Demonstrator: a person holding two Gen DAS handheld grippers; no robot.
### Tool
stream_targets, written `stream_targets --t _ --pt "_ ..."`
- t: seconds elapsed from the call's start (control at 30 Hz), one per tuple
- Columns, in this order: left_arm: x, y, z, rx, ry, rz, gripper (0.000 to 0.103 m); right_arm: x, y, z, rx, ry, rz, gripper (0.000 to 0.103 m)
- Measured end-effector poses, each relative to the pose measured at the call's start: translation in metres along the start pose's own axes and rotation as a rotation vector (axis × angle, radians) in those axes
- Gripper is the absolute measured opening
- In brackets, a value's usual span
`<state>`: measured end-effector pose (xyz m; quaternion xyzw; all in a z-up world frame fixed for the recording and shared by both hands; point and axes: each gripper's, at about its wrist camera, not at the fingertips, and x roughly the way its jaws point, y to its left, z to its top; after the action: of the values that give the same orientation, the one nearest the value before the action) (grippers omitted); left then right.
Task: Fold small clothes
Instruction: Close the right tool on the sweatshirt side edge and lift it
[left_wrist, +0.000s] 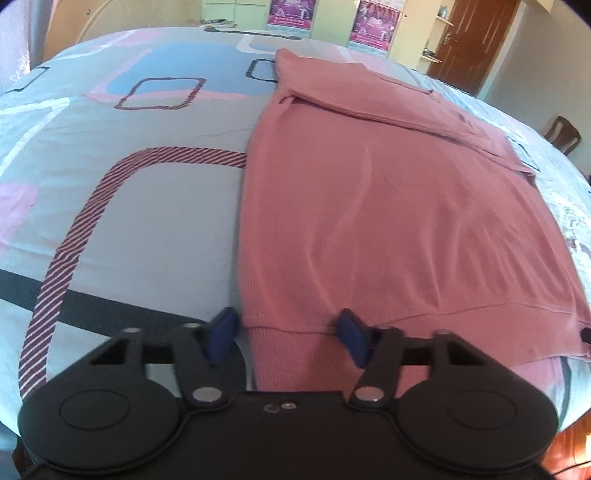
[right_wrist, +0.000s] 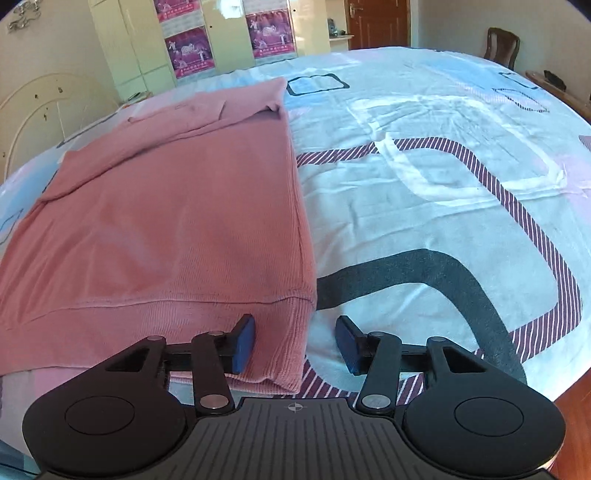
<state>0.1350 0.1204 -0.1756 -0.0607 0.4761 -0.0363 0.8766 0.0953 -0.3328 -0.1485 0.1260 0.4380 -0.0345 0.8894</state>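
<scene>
Patterned bedsheet (left_wrist: 129, 229) fills both views; the pink sweater (left_wrist: 388, 221) lies flat, upper right in the left-wrist frame. I judge it soft, light, limp: grip the ribbed hem (right_wrist: 280, 332) at both corners. Left gripper (left_wrist: 286, 338) and right gripper (right_wrist: 295, 343) straddle those corners, part-open, pads clamping nothing.

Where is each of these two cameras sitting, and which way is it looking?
Left wrist view: sits on the left claw, looking down along it at the pink sweater's near left hem corner; only the claw shows.
Right wrist view: sits on the right claw, facing the sweater's near right hem corner; only the claw shows.
Shared: the sweater, the patterned bedsheet, the wall posters.
</scene>
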Motion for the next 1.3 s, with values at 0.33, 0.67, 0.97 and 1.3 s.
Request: stream_targets --t 0.33,0.67,0.97,1.3 --pt "-0.003 -0.008 -0.002 0.006 0.056 -0.035 0.028 0.000 0.005 -0.001 0.012 0.002 0.025 0.024" --pt "-0.001 -0.001 0.000 -0.048 0.101 -0.124 0.024 0.002 0.008 0.001 0.013 0.016 0.036 0.015" --pt "-0.011 0.004 0.029 -0.094 0.038 -0.220 0.004 -0.013 -0.004 0.020 0.147 -0.014 0.144 0.010" --pt "0.003 -0.013 0.134 -0.184 -0.112 -0.319 0.004 0.000 -0.004 0.107 0.252 -0.118 0.282 0.009"
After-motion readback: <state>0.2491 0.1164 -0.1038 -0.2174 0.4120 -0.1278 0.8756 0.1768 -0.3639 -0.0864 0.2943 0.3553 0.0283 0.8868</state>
